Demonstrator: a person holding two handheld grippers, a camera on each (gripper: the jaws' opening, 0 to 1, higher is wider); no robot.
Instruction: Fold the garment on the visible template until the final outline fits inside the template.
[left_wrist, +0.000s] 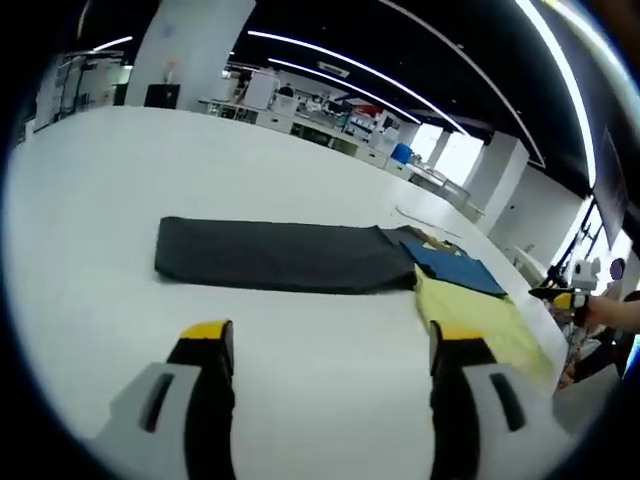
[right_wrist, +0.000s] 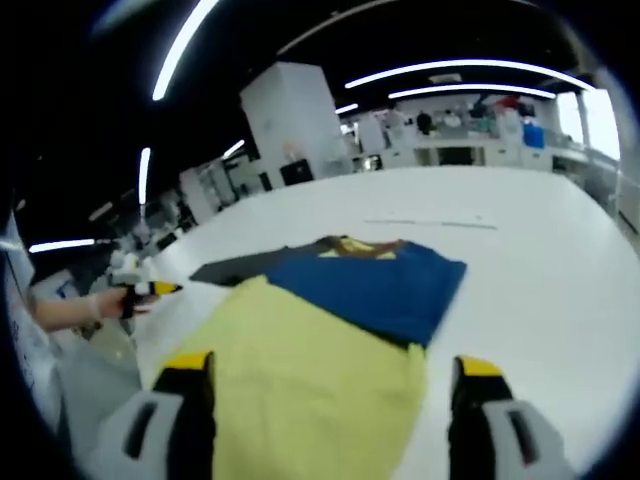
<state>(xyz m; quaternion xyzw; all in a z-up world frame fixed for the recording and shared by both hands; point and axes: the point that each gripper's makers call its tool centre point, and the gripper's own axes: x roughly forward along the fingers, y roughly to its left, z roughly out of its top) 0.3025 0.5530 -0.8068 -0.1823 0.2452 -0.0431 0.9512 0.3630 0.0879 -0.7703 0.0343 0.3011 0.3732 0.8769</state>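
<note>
Two views, one from each tool I hold. In the left gripper view, my left gripper (left_wrist: 330, 345) hovers above the white table (left_wrist: 120, 200), its yellow-tipped fingers (left_wrist: 205, 332) spread wide with nothing between them. Ahead lies a long dark grey cloth (left_wrist: 280, 255), flat and stretched across the table. At its far right end a blue garment (left_wrist: 455, 267) and a yellow garment (left_wrist: 480, 320) lie beside it, the yellow one nearest the table edge. I cannot tell whether the grey cloth is the template or a garment.

In the right gripper view, my right gripper (right_wrist: 330, 385) also hangs apart from everything, fingers (right_wrist: 185, 368) spread and empty. Just beyond them is the yellow garment (right_wrist: 310, 390), with the blue garment (right_wrist: 385, 285) lying partly over its far end. A sliver of the dark grey cloth (right_wrist: 235, 268) shows behind. To the left, a person's hand (right_wrist: 100, 302) holds a small yellow-tipped object.

I judge no fold has begun. To do it well, I would lower both grippers to matching corners of one edge, pinch only the top layer, and lift evenly so the cloth does not drag its neighbours.
</note>
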